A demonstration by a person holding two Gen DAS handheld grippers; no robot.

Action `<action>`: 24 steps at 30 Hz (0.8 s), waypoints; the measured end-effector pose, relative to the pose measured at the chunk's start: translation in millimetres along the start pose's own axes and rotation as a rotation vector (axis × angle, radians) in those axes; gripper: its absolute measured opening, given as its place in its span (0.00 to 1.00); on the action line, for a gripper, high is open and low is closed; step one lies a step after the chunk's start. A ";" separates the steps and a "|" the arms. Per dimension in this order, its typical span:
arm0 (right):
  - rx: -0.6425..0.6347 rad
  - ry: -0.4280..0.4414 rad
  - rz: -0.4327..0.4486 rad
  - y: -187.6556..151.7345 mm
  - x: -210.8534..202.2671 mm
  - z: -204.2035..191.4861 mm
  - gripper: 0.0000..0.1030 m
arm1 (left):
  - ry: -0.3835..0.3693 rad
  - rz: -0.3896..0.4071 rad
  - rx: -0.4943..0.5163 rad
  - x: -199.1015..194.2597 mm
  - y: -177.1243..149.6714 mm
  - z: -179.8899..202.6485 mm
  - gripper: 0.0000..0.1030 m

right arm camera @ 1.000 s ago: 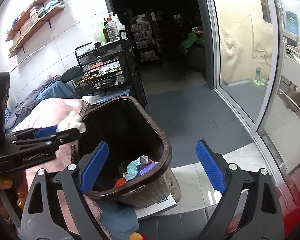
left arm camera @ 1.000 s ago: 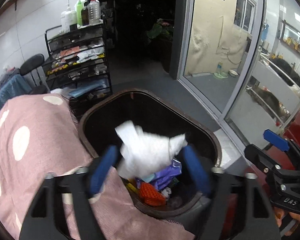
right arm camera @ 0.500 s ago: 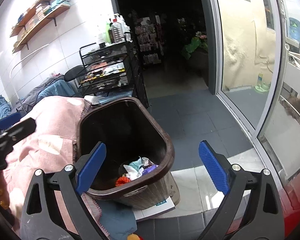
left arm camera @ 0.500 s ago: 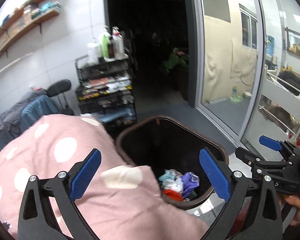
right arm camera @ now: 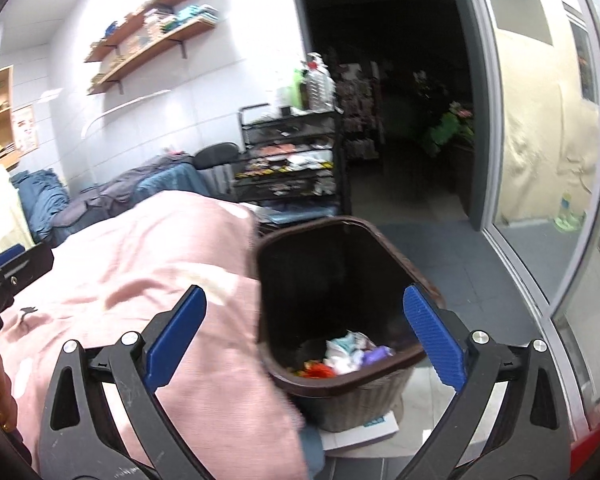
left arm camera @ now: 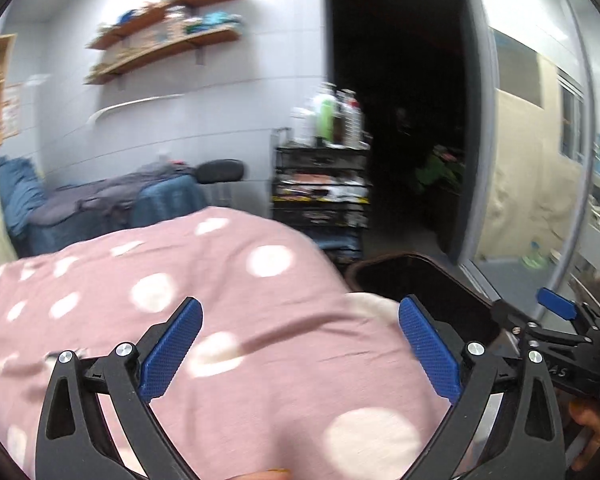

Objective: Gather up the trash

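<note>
The brown bin (right arm camera: 340, 312) stands on the floor at the right edge of the pink spotted blanket (left arm camera: 220, 320), and everything the next move turns on lies in that split: the bin to the right and below, the bedding spreading away to the left. The right gripper (right arm camera: 304, 340) hangs nearer the bin, its far finger over the rim and its near one over the blanket; its jaws have just been opening and stand wide with nothing between them. The left gripper (left arm camera: 300, 348) hovers over the blanket, with only the bin's dark far rim showing past its right finger; it too is spread wide and empty. No loose scrap shows on the blanket in either view, so which way the next piece lies cannot be told. The trash (right arm camera: 344, 356) already in the bin sits at the bottom: crumpled white tissue, a purple wrapper, something orange. The bin is a tapered oblong with a smooth dark inside and a woven outer wall; the blanket is soft, creased cloth; the finger pads (right arm camera: 176, 340) are ribbed blue rubber.
</note>
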State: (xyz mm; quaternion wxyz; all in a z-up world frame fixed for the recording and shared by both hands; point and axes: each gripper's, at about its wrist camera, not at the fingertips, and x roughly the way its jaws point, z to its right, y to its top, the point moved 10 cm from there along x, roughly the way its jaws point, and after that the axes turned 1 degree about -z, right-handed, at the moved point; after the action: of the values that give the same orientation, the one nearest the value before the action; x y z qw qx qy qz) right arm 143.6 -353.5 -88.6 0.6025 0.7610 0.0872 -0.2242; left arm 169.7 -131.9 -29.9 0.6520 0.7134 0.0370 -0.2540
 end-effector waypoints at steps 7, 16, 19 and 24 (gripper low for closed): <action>-0.052 0.082 0.032 1.5 -16.5 -51.5 0.95 | 0.139 0.034 -0.092 -26.9 -13.3 -53.2 0.95; -0.176 0.137 0.107 -0.9 -40.8 -104.9 0.95 | 0.217 0.064 -0.141 -58.1 -27.0 -83.7 0.95; -0.181 0.153 0.106 -2.3 -44.6 -112.6 0.95 | 0.238 0.077 -0.151 -67.3 -31.5 -90.6 0.95; -0.196 0.170 0.109 -6.6 -51.9 -122.8 0.95 | 0.250 0.091 -0.159 -73.3 -34.6 -95.0 0.95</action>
State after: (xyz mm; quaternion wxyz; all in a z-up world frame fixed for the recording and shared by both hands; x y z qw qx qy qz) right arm 124.1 -227.2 -50.0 0.6757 0.7184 0.1179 -0.1161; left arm 122.6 -16.2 -29.4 0.7075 0.6866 0.1056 -0.1298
